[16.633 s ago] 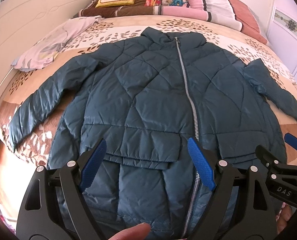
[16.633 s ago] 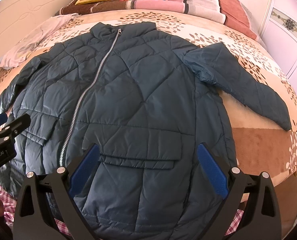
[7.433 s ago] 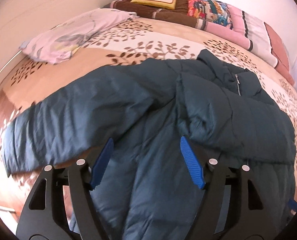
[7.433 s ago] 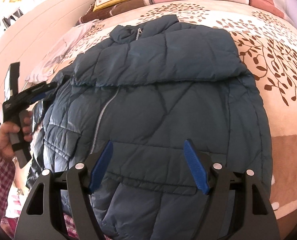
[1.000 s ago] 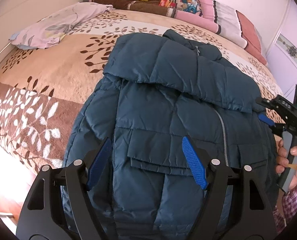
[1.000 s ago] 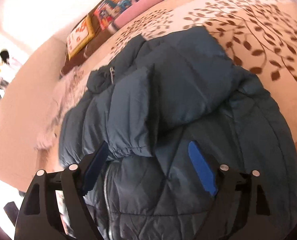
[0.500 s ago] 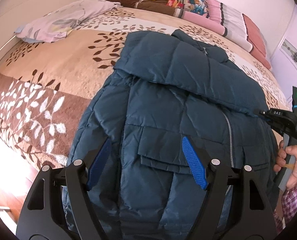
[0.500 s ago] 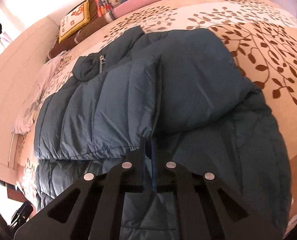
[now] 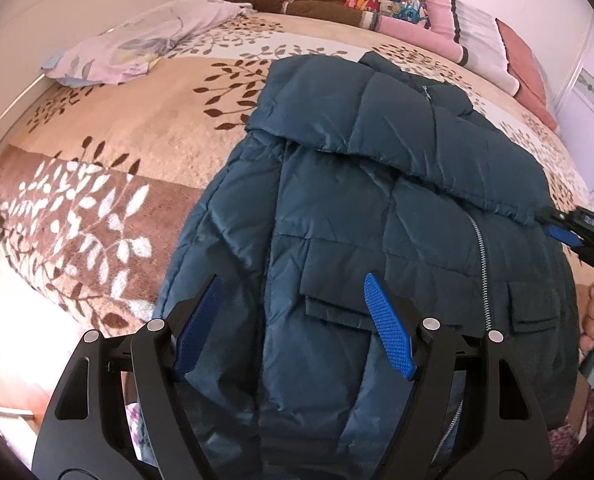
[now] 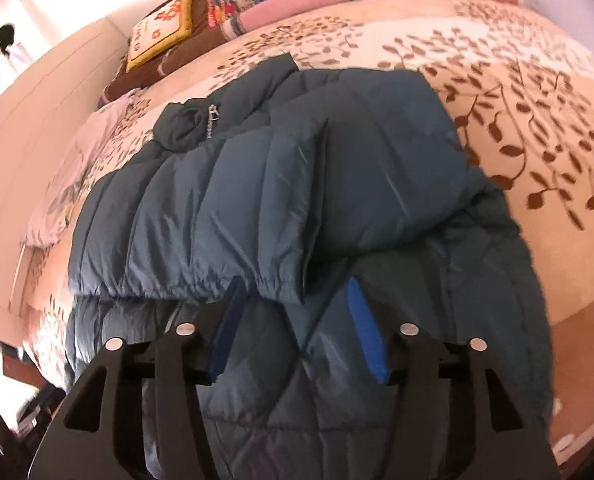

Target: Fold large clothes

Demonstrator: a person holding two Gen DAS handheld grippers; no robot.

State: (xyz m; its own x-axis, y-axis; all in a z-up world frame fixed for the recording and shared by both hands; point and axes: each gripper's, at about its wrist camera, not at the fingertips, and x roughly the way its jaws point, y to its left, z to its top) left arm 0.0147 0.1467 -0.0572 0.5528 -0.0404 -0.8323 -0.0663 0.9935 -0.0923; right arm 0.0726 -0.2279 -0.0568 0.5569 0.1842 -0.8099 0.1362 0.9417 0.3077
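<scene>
Jacket (image 9: 377, 216) is lying lengthwise toward bed (image 9: 145, 128) head; both grippers, left (image 9: 293, 326) and right (image 10: 297, 332), are hovering open, empty, at near hem.

Daylight floods my views, warm and strong. From my left wrist the picture is sharp; the floor (image 9: 13, 320) at the lower left burns out to white glare, and the jacket (image 9: 377, 208) shows soft sheen along its quilting, with a shadow under its folded sleeve. From my right wrist everything is smeared by motion blur: the bedspread (image 10: 537, 128) leaves streak, and the upper left corner is blown out. Both views bend hard at the rim and end in black corners.
</scene>
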